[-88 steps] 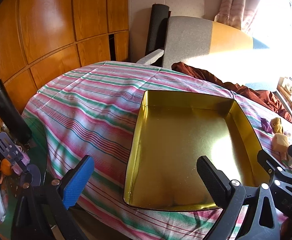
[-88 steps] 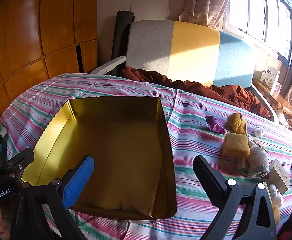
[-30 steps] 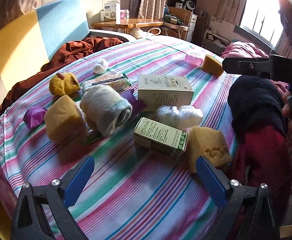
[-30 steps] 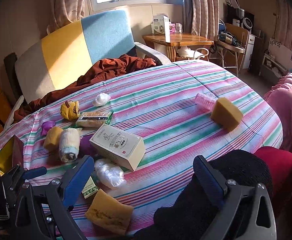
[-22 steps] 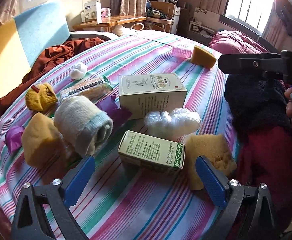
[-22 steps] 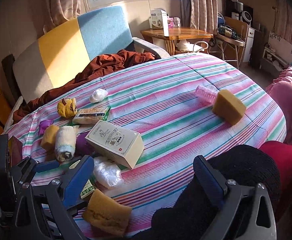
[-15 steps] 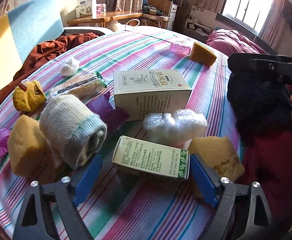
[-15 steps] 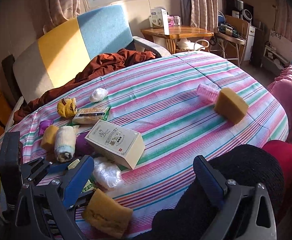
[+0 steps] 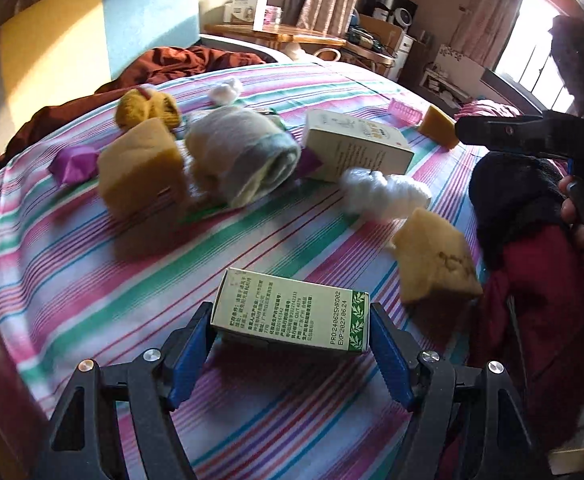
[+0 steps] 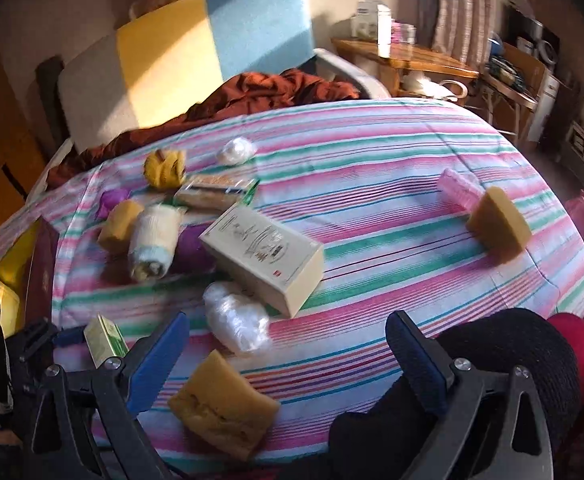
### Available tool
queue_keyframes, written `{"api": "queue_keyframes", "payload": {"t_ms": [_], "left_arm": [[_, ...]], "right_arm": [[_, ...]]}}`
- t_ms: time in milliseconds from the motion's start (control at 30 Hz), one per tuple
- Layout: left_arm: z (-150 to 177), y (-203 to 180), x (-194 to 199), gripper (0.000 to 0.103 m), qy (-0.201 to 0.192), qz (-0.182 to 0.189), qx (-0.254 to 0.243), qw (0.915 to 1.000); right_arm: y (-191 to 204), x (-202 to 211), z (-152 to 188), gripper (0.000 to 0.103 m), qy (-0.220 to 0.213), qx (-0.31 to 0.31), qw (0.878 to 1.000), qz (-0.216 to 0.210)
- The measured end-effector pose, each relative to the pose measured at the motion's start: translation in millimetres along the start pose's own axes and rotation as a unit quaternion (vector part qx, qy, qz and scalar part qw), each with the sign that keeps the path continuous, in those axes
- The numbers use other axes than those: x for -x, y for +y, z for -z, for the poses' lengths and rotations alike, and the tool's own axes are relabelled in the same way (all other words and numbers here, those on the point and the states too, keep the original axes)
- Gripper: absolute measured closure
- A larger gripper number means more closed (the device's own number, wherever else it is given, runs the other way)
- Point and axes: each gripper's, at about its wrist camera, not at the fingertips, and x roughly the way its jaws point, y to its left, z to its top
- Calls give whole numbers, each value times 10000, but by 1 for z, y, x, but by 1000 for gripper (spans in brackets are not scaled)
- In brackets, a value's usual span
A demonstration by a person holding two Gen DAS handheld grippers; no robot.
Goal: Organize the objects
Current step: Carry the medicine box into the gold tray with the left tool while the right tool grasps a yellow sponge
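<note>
Sunlit and cluttered, the room holds a sofa with grey, yellow and blue panels (image 10: 211,44), a rust-brown blanket (image 10: 259,92) slumped on it and a wooden side table (image 10: 404,58) by curtained windows. Our worktop wears a pink, green and white striped cloth (image 10: 372,184).

From the middle of that cloth in the right wrist view, we see a large cream carton with line drawings (image 10: 263,252) at the centre, a rolled white towel (image 10: 153,242) at 9 o'clock, a yellow knitted toy (image 10: 165,168) at 11 o'clock, a crumpled clear plastic wrap (image 10: 237,320) at 6 o'clock, and an ochre sponge wedge (image 10: 498,228) beside a pink ribbed tube (image 10: 458,190) at 3 o'clock. Another ochre sponge block (image 10: 221,404) lies at the near edge.

On the small green-and-cream cardboard box (image 9: 292,310) we can read "PRO:240625HR002" and "EXP:2027.06.24" next to a leaf-patterned green band; the other print is too small to read.

Our left tongs (image 9: 292,344) are closing on this box, blue pads at both of its ends, at 6 o'clock in the left wrist view. Our right tongs (image 10: 287,352) stand wide apart with nothing between them, above the near sponge block.
</note>
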Motion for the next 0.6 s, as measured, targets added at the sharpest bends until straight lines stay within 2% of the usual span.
{"api": "queue_keyframes", "payload": {"t_ms": [67,167,267,367,467,533,600], "left_arm": [[12,8,10,28,-80,-129,167,9997],[22,13,18,28,-141,-173,297,9993],[25,16,22,28,-181,-149,375,9990],[28,12,24,28,-217,-229,320,9990],[29,9,26,28,-249,-226,312,9989],[31,7,29,28,-268,-196,300,9990],[33,5,31,28,-295,-160,325,9989]], "right_arm": [[23,-10,4,4,486,701,9960,-265],[58,-18,17,5,949,1656,9812,-278],[75,-29,23,5,1373,2205,9657,49],[80,-41,24,6,1721,2401,9549,311],[78,-50,25,15,1995,2480,9467,488],[78,-55,28,30,2102,2507,9440,430],[76,-57,30,40,2127,2487,9446,265]]}}
